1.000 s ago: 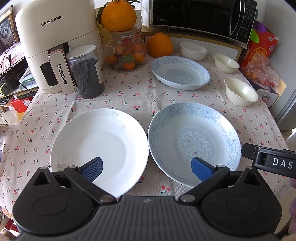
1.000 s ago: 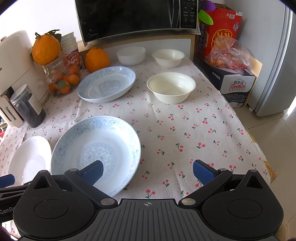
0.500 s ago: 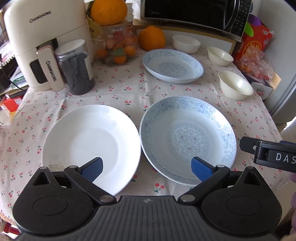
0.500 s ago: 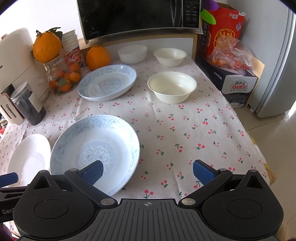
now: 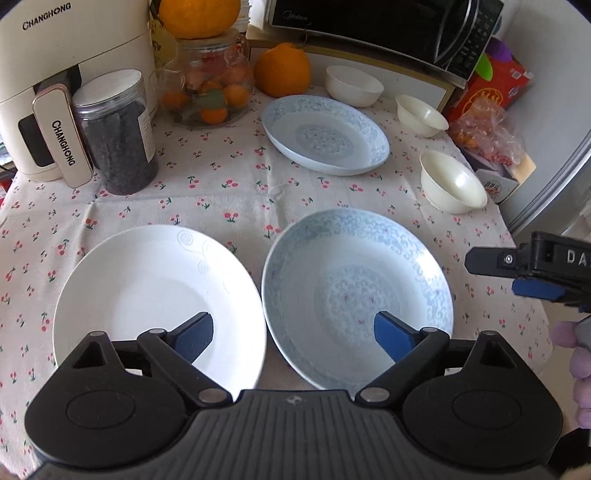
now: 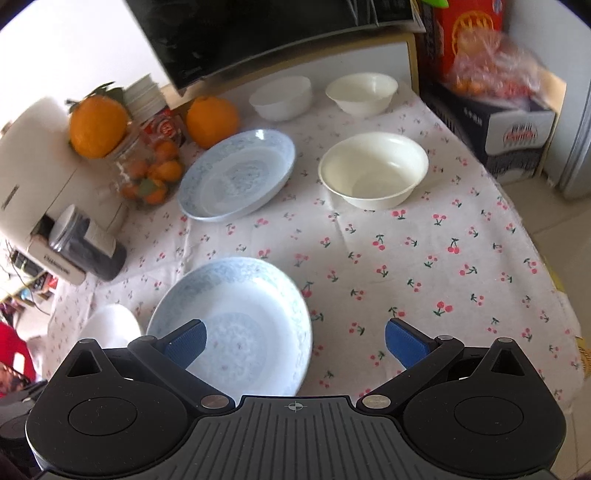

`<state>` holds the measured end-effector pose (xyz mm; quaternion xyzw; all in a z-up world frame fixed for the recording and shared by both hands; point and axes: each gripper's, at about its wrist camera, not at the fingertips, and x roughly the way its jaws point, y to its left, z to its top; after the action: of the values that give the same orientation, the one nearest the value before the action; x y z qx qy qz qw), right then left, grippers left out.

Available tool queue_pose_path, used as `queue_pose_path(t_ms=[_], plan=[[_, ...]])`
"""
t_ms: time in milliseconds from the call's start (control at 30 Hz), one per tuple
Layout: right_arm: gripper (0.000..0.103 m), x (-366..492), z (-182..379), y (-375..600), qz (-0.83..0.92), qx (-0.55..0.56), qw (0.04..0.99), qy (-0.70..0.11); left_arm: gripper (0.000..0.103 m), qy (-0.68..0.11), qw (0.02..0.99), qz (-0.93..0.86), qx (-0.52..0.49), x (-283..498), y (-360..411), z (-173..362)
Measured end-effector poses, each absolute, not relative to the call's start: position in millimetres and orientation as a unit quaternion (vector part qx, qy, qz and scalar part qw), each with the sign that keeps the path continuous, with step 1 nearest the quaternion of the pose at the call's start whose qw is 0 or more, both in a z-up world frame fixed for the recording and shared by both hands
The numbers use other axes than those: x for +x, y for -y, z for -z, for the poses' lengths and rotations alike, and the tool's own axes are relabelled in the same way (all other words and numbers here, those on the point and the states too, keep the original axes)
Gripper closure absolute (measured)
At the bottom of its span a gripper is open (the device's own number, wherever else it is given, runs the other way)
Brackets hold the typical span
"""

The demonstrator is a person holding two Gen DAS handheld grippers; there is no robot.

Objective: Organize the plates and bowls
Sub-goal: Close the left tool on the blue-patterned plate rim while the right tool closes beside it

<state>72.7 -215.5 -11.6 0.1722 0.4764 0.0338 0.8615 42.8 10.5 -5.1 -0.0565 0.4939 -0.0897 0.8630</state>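
Note:
A plain white plate (image 5: 147,291) and a blue-patterned plate (image 5: 354,295) lie side by side on the cherry-print tablecloth (image 5: 229,184). My left gripper (image 5: 291,325) hovers over both, one pad above each. Its jaws are closing, with both inner rims in the gap below and no pad touching. My right gripper (image 6: 295,328) is open and empty over the right rim of that blue plate (image 6: 240,321); it also shows at the right edge of the left wrist view as a dark gripper (image 5: 517,275). A second blue plate (image 5: 325,136) lies farther back. Three cream bowls (image 6: 373,170) (image 6: 362,92) (image 6: 280,96) stand separately at the back right.
A white air fryer (image 5: 55,74), a dark-filled jar (image 5: 114,133) and a glass jar of small oranges (image 5: 210,88) line the back left. A large orange (image 5: 282,70) and a microwave (image 5: 388,29) sit behind. A boxed bag of fruit (image 6: 498,92) borders the table's right edge.
Both grippers have moved forward over the table, so the plates sit closer and lower in view. The left pads stand slightly nearer each other. The right view has tilted.

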Motion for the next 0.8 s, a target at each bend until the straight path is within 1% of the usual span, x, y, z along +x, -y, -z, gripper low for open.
queue_pose_path(t_ms=[67,167,233,300,333,400,433,467,500,567,633,667,700,733,767,800], plan=[[0.000,74.8,19.4,221.8,-0.034,0.189,0.860,-0.473,0.011,-0.496,0.860,0.098,-0.067,49.6,-16.3,5.7],[0.000,73.1,37.8,232.3,-0.046,0.240,0.839,-0.486,0.016,-0.498,0.855,0.112,-0.093,58.3,-26.4,7.3],[0.001,73.8,48.3,237.1,-0.070,0.283,0.814,-0.503,0.024,-0.497,0.850,0.129,-0.115,64.0,-31.1,8.8],[0.002,73.5,52.1,239.6,-0.081,0.297,0.806,-0.506,0.033,-0.488,0.852,0.148,-0.122,68.7,-31.1,9.1],[0.002,73.2,52.3,240.2,-0.080,0.297,0.806,-0.505,0.036,-0.480,0.855,0.157,-0.117,70.4,-29.3,9.2],[0.002,72.9,54.5,242.0,-0.077,0.303,0.803,-0.507,0.045,-0.467,0.862,0.170,-0.096,74.5,-22.4,10.1],[0.004,72.8,57.0,243.6,-0.077,0.311,0.799,-0.508,0.047,-0.465,0.864,0.175,-0.085,76.9,-18.6,11.6],[0.005,72.7,59.3,245.6,-0.079,0.323,0.793,-0.510,0.052,-0.464,0.864,0.180,-0.077,79.2,-15.2,13.6],[0.008,72.6,62.0,247.6,-0.082,0.332,0.788,-0.513,0.057,-0.465,0.863,0.185,-0.072,81.6,-12.7,15.8],[0.014,72.7,66.7,250.1,-0.087,0.344,0.779,-0.517,0.061,-0.469,0.859,0.193,-0.064,87.8,-10.9,20.4],[0.024,72.9,70.0,252.2,-0.089,0.349,0.775,-0.519,0.067,-0.475,0.857,0.191,-0.057,91.4,-9.0,25.0],[0.026,72.5,71.3,252.7,-0.089,0.350,0.774,-0.520,0.072,-0.479,0.855,0.190,-0.056,92.5,-10.0,26.9],[0.032,72.6,72.6,253.3,-0.090,0.352,0.772,-0.522,0.076,-0.483,0.853,0.190,-0.058,94.2,-10.0,29.0],[0.036,72.6,74.0,253.9,-0.090,0.354,0.770,-0.523,0.077,-0.487,0.851,0.190,-0.059,95.7,-10.6,30.8],[0.039,72.5,75.6,254.4,-0.091,0.355,0.768,-0.525,0.079,-0.490,0.849,0.189,-0.059,97.0,-10.4,32.2],[0.045,72.6,77.1,254.5,-0.091,0.356,0.766,-0.527,0.080,-0.492,0.848,0.188,-0.058,98.3,-10.2,33.3]])
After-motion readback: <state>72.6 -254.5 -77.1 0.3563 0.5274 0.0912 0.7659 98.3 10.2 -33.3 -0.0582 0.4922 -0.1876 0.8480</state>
